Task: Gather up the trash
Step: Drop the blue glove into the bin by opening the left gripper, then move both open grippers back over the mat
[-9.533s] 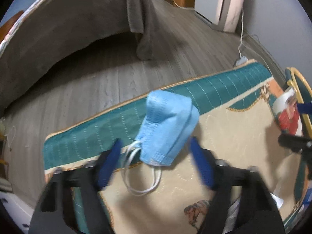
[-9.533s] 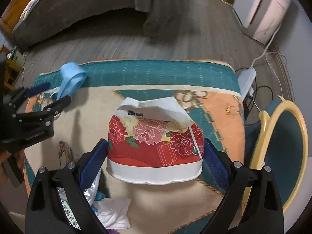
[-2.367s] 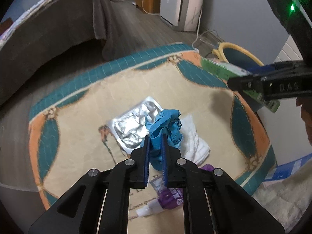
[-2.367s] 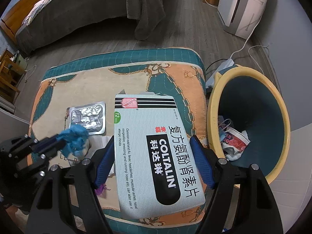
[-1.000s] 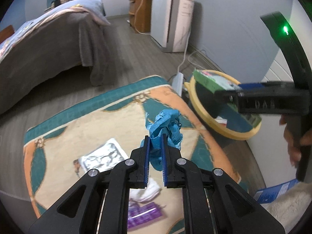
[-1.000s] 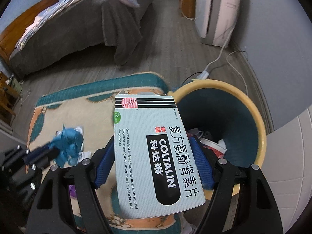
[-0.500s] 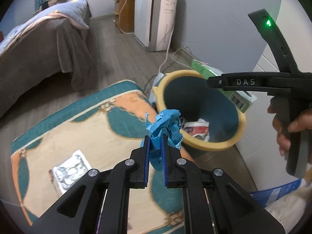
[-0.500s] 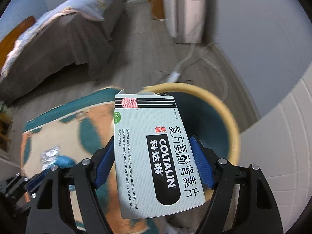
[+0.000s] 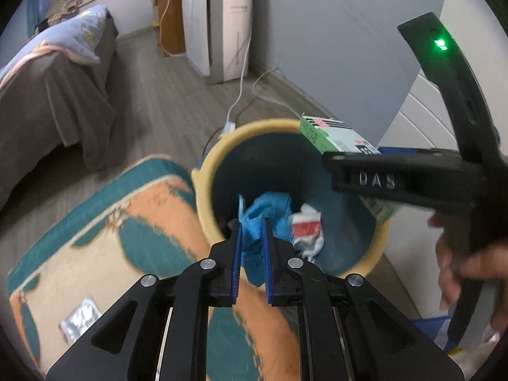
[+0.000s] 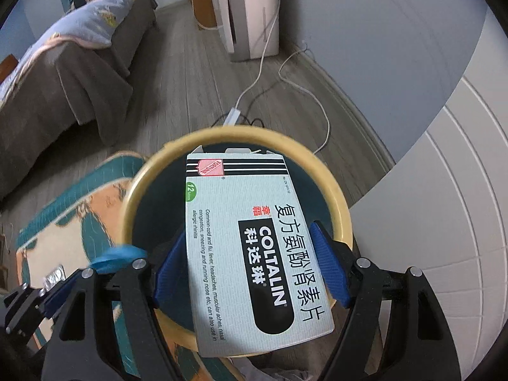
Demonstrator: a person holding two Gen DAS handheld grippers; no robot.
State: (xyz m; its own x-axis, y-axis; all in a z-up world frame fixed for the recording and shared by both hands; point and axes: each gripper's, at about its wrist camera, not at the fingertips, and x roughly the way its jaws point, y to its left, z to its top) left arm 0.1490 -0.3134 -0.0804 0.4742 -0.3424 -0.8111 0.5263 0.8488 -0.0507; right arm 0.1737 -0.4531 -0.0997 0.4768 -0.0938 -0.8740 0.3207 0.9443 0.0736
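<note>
Crowding the space above the yellow-rimmed bin (image 9: pixel 203 190) are both grippers. The left gripper (image 9: pixel 253 238) has just been easing its jaws apart, yet the crumpled blue glove (image 9: pixel 254 222) sits between its blue pads, which look to be touching it on both sides, over the bin's near edge. The right gripper (image 10: pixel 250 260) is clamped on the medicine box (image 10: pixel 241 241), which is held flat over the bin's mouth and hides most of the inside from that camera.

Beside the bin lies the teal and orange mat (image 9: pixel 133 222), with a silver blister pack (image 9: pixel 79 317) on its near part. A white power strip (image 10: pixel 233 116) and its cords lie on the wood floor behind the bin; farther back stand a white appliance (image 9: pixel 219 25) and a bed (image 9: pixel 47 73).

Only the left wrist view shows red-and-white trash (image 9: pixel 306 227) already inside the bin, and the person's hand (image 9: pixel 466 270) on the right gripper's handle. The right wrist view alone shows the box's printed face.
</note>
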